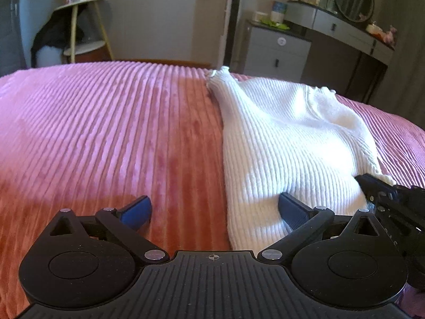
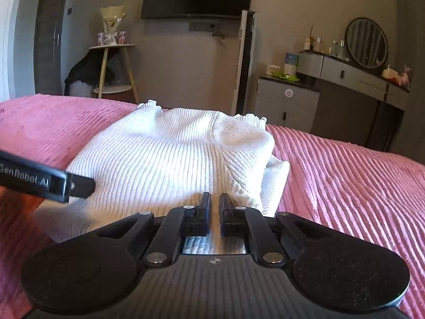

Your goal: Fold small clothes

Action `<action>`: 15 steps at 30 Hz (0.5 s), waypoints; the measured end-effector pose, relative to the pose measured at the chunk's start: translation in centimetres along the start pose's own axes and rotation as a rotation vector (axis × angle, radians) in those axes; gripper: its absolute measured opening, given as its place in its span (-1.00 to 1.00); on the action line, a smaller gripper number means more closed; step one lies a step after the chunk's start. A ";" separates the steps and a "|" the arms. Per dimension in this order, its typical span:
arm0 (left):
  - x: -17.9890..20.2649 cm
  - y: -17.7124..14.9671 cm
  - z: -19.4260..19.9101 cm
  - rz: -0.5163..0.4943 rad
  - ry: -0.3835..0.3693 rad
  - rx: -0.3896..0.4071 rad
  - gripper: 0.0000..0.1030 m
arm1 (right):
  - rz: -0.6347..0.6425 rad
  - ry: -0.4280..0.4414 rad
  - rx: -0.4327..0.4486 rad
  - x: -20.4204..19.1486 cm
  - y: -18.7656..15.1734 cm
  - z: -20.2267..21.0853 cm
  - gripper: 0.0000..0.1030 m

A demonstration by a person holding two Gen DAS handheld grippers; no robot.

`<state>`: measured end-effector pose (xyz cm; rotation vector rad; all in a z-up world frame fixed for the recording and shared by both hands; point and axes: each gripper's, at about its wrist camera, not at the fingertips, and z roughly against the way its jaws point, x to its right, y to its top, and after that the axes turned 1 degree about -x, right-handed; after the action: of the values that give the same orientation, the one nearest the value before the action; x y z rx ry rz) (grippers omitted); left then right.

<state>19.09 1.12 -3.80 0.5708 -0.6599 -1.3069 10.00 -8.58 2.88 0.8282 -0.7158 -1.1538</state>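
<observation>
A white ribbed knit garment [image 1: 287, 143] lies on the pink ribbed bedspread [image 1: 106, 122], its ruffled hems toward the far edge. My left gripper [image 1: 215, 210] is open, low over the spread at the garment's left near edge; its right finger [image 1: 292, 210] rests on the white knit. My right gripper [image 2: 214, 203] is nearly closed, its two black fingers pinching the garment's [image 2: 170, 156] near edge. Its black body shows at the right of the left wrist view [image 1: 393, 207]. The left gripper's body enters the right wrist view [image 2: 45, 180] from the left.
The bedspread [image 2: 345, 186] stretches wide on both sides of the garment. Beyond the bed stand a round side table [image 1: 82, 21] with a bouquet, a grey drawer unit [image 1: 276, 50], and a dressing table with a round mirror [image 1: 353, 0].
</observation>
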 end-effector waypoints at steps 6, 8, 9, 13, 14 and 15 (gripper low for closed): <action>0.2 -0.2 3.2 0.016 0.036 -0.119 1.00 | -0.122 0.000 -0.084 0.6 0.7 3.7 -0.82; 0.8 -1.6 4.6 -0.011 0.054 -0.130 1.00 | -0.157 0.007 -0.140 0.5 -0.1 5.6 -0.76; 1.2 -2.2 5.2 -0.020 0.057 -0.138 1.00 | -0.176 0.019 -0.156 0.5 -0.6 6.8 -0.72; 1.7 -4.4 7.9 -0.002 0.055 -0.177 1.00 | -0.248 0.070 -0.242 0.8 -2.0 10.5 0.07; 1.8 -4.7 8.6 0.004 0.049 -0.183 1.00 | -0.254 0.077 -0.253 0.9 -2.1 11.3 0.22; 1.9 -4.9 9.3 0.005 0.049 -0.179 1.00 | -0.257 0.074 -0.268 1.0 -2.2 12.0 0.42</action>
<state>9.27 -1.73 -0.64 0.4532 -0.4983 -1.3273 -0.82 -12.24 7.27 0.7450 -0.3883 -1.4068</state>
